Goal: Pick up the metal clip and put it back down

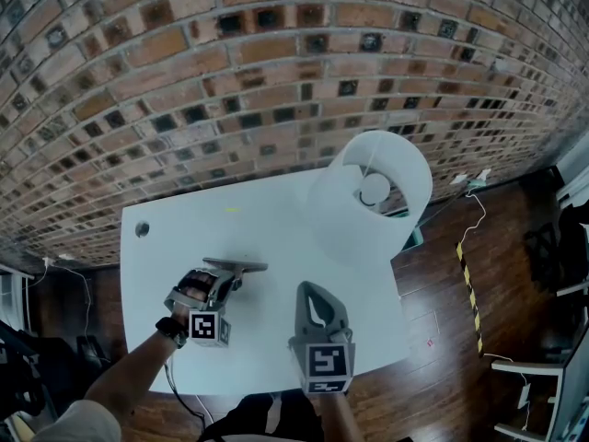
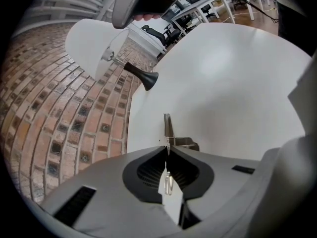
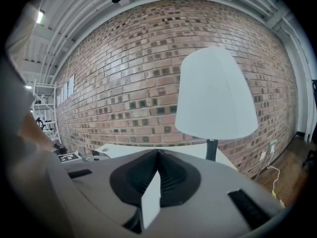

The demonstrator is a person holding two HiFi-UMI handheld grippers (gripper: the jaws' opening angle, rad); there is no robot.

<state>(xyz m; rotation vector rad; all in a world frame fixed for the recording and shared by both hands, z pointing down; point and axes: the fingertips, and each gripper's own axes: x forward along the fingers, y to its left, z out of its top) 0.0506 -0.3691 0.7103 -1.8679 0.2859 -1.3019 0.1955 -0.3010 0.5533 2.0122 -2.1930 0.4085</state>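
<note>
The left tongs (image 2: 167,148) were pinched almost fully together on the clip (image 2: 169,129). Only a thin metal tab of it sat between the pads, and the rest stuck out past the tips. The right tongs (image 3: 157,153) were closed with nothing between them and pointed at the lamp (image 3: 215,93) and the brick wall (image 3: 124,83), well apart from the work.

From the head view, the clip (image 1: 235,265) lay crosswise at the tips of the left tongs (image 1: 228,282), over the left half of the white counter (image 1: 276,215) and well away from the lamp on the far right corner. Whether it rested on the counter or hung just above it could not be told; a dark shadow sat close under it.

The hold looked narrow, so the clip would likely swing or twist about the tab if the wrist rolled. To do this step well, the pinch should hold steady and the tongs should move straight up or straight down with no tilt. For setting down, the clip's body should meet the counter flat before the pads ease apart, and the tongs should then draw straight back so the tips do not drag it. The right tongs had no part to play and were best held where they were.
</note>
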